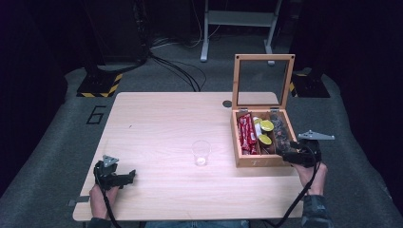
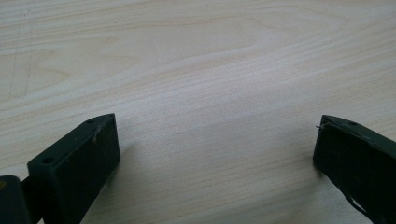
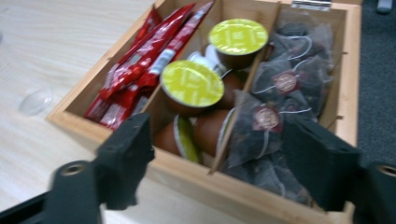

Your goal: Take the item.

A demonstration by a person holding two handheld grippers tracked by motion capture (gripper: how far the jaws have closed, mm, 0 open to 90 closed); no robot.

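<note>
Wooden box, lid up, at table's right edge. Right gripper at its near right corner, jaws part open, nothing held. Left gripper near left, jaws wide, empty. Right gripper view: red sachets, green-lidded capsules, tea bags in separate compartments.

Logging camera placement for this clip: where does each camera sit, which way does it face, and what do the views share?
High view: above the person's side, facing forward and down on the table; both forearms, left hand-held gripper, right hand-held gripper.
Left gripper view: on the left hand-held gripper, facing bare tabletop; its two black jaws wide apart.
Right gripper view: on the right hand-held gripper, facing the open wooden box; its jaws apart, nothing held.
Shared: high and right gripper views show the box, red packets, green-lidded capsules.
</note>
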